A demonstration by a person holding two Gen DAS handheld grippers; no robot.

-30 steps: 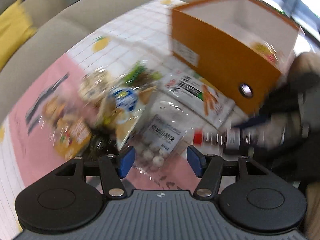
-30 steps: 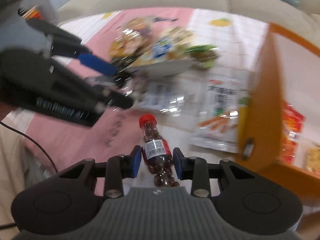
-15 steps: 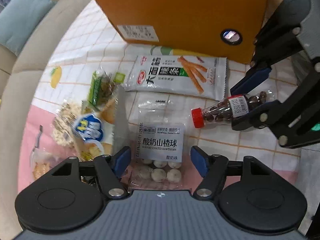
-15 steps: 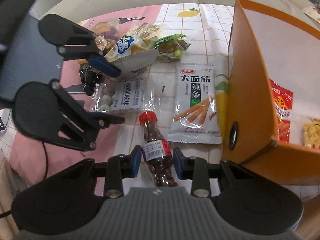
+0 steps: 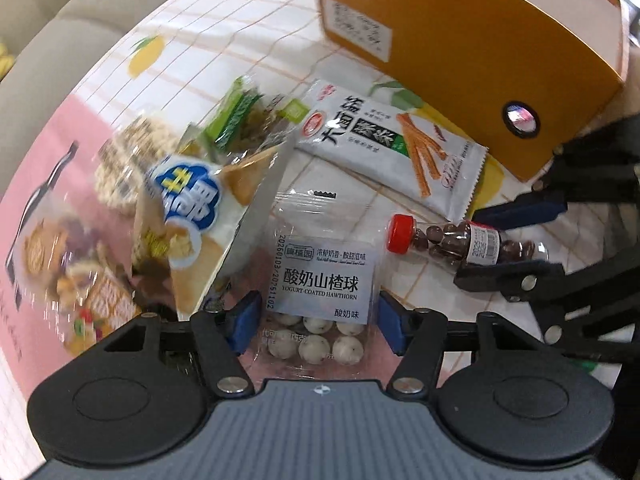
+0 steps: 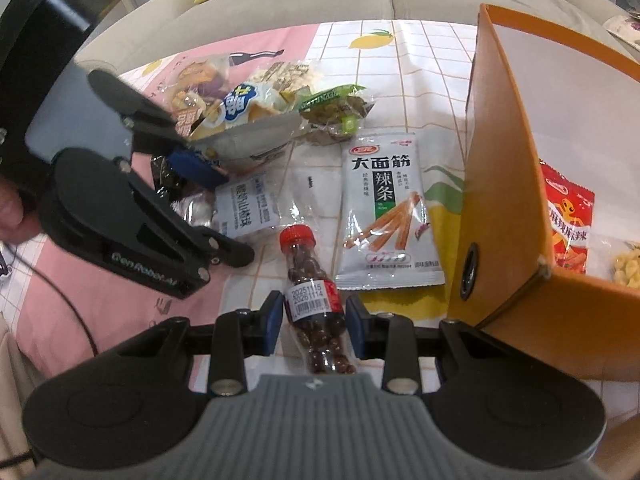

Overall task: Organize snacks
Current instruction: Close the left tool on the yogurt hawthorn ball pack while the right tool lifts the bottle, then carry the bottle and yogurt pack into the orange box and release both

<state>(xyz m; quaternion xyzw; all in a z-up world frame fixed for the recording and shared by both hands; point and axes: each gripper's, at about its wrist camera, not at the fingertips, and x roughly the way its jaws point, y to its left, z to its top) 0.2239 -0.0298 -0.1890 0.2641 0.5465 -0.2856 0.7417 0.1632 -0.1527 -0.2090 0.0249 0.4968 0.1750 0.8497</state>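
**Bottle and hawthorn pack bracketed, neither lifted**

Bottle (image 6: 314,280) of chocolate beads lying on the tablecloth (image 6: 432,64), red cap pointing away, just left of the orange box (image 6: 496,200). Straddled at the label by the right gripper (image 6: 314,320): blue pads close against both sides, but firm contact not certain, so clenched or merely closing cannot be told. Hawthorn pack (image 5: 320,276) flat beside the bottle, lying between the left gripper (image 5: 318,322) pads, which stand spread wider than the pack, released. Spicy-strip packet (image 6: 384,208) between bottle and box; more bags heaped beyond.

Pick-up step, by the look of it. Next: squeeze on the bottle, lift clear, carry right over the box wall, drop beside the red packet (image 6: 568,220) already inside. Round bottle likely to roll if pinched off-centre.
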